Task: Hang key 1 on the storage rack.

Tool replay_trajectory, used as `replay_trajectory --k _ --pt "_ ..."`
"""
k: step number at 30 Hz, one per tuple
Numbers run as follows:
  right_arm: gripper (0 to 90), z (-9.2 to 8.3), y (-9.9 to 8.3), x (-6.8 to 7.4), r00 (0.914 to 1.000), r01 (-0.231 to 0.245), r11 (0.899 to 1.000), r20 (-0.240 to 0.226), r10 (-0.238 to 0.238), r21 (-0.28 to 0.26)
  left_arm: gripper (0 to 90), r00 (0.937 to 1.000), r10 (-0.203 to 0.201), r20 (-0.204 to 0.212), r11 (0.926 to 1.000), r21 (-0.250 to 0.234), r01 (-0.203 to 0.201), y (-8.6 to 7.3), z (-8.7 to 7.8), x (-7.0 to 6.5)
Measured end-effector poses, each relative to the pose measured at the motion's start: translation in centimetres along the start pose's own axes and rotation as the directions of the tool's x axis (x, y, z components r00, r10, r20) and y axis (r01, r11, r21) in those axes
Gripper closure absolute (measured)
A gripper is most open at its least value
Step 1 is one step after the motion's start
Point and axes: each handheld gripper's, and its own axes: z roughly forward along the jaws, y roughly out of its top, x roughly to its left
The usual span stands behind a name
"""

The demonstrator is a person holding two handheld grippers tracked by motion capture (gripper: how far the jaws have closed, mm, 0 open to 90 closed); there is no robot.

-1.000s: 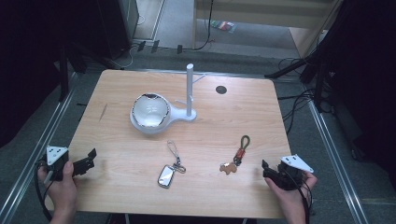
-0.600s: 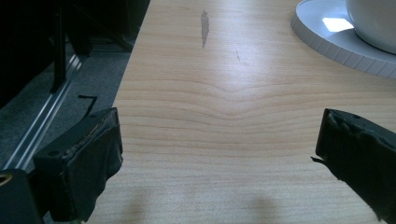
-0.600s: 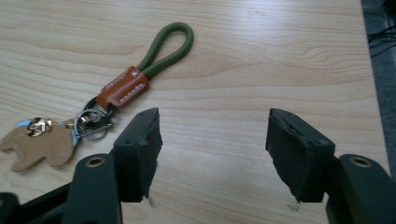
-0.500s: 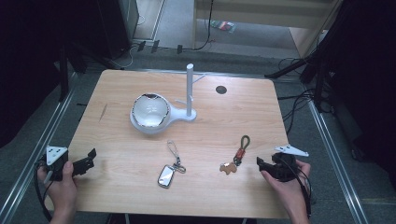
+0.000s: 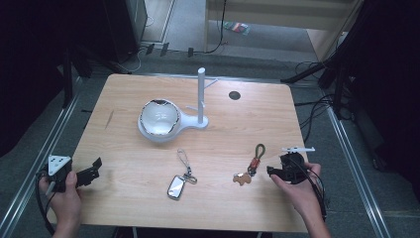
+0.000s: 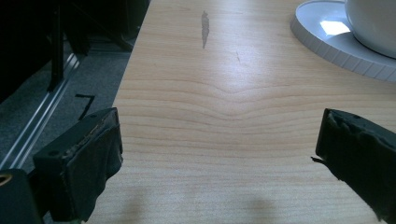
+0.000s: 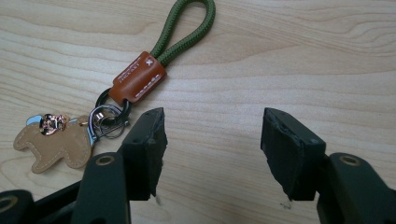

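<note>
My R gripper gapes wide, empty, beside the green-loop keychain; nothing touched. L gripper wide open too, empty, over bare table.

Light wood-grain counter. Bearing: white bowl on white stand with upright post; silver key fob; green-loop keychain, tan leather charm; round dark grommet.
</note>
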Motion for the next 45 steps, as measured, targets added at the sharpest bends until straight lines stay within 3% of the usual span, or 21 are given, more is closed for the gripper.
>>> replay_trajectory --k 14,28,36,45 --pt "40.7 1.0 1.9 1.3 0.9998 0.017 0.992 0.011 -0.019 0.123 0.9 0.9999 -0.004 0.01 1.0 -0.007 0.004 0.0 0.0 0.0" --pt "42.3 1.7 3.2 2.4 0.9994 0.033 0.982 0.006 -0.034 0.184 0.9 0.9999 -0.003 0.013 1.0 -0.007 0.003 0.0 0.0 0.1" --pt "45.5 2.1 4.3 3.1 0.9997 0.025 0.979 0.004 -0.026 0.204 0.9 0.9999 -0.006 0.014 1.0 -0.006 0.006 0.0 0.0 0.1" --pt "47.9 3.1 5.2 3.6 0.9999 -0.017 0.969 0.004 0.016 0.246 0.9 0.9999 -0.006 0.016 1.0 -0.005 0.006 0.0 0.0 0.1"
